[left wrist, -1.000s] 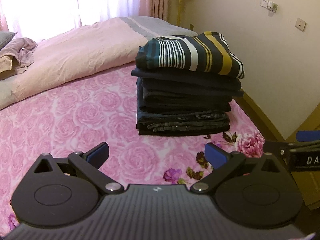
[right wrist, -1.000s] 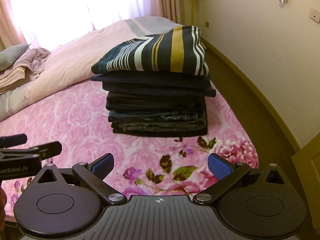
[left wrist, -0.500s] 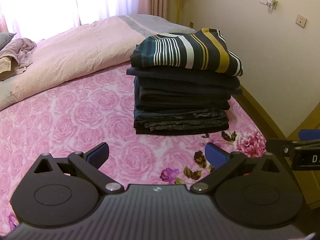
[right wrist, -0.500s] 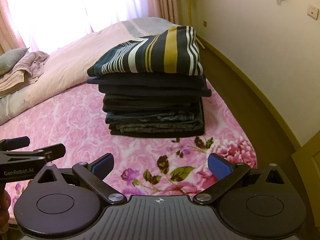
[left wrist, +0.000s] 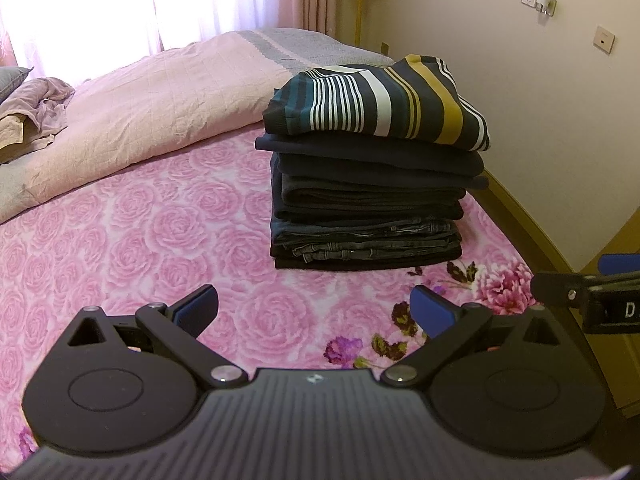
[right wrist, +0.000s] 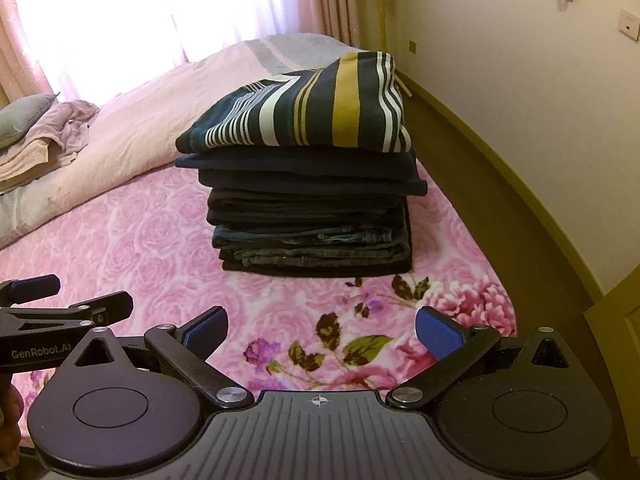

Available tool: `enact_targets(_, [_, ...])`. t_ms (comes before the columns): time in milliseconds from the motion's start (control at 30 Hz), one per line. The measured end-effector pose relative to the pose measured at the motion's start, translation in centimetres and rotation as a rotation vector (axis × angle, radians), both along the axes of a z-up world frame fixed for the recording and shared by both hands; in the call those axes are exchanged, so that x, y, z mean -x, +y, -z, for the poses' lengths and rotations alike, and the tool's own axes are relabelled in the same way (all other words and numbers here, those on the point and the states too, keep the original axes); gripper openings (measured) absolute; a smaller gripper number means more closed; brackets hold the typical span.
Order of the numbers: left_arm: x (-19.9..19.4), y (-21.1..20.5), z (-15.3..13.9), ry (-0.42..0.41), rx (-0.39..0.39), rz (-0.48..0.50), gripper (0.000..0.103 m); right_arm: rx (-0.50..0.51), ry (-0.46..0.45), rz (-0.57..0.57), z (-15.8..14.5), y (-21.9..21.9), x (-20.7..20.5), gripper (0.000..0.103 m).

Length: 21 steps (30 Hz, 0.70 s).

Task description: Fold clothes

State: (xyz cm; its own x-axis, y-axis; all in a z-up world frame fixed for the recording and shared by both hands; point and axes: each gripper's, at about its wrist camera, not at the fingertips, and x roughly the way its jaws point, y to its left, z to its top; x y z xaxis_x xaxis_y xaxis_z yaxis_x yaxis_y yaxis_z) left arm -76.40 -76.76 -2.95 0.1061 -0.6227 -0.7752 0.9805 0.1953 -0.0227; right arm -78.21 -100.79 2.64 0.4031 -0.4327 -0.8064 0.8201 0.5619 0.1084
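Note:
A tall stack of folded dark clothes rests on the pink rose-patterned bed cover. Its top layer is a folded striped sweater in navy, white, teal and mustard. Jeans lie near the bottom of the pile. My left gripper hovers open over the cover, short of the stack, holding nothing. My right gripper is likewise open and empty in front of the stack. Each gripper shows at the edge of the other's view.
A pale pink quilt lies bunched across the far side of the bed, with crumpled lilac cloth and a pillow at the far left. The wall and a strip of floor run along the bed's right side. A curtained window glows behind.
Both views have drifted slightly, so the stack sits a little higher and further left in each frame. The stack itself has not moved and both grippers stay open.

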Motion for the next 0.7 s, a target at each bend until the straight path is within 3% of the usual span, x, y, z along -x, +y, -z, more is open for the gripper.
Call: enact_targets(700, [0.68, -0.31, 0.18, -0.016, 0.011, 0.008, 0.101, -0.009, 0.000, -0.004, 0.08, -0.33, 0.12, 0.102])
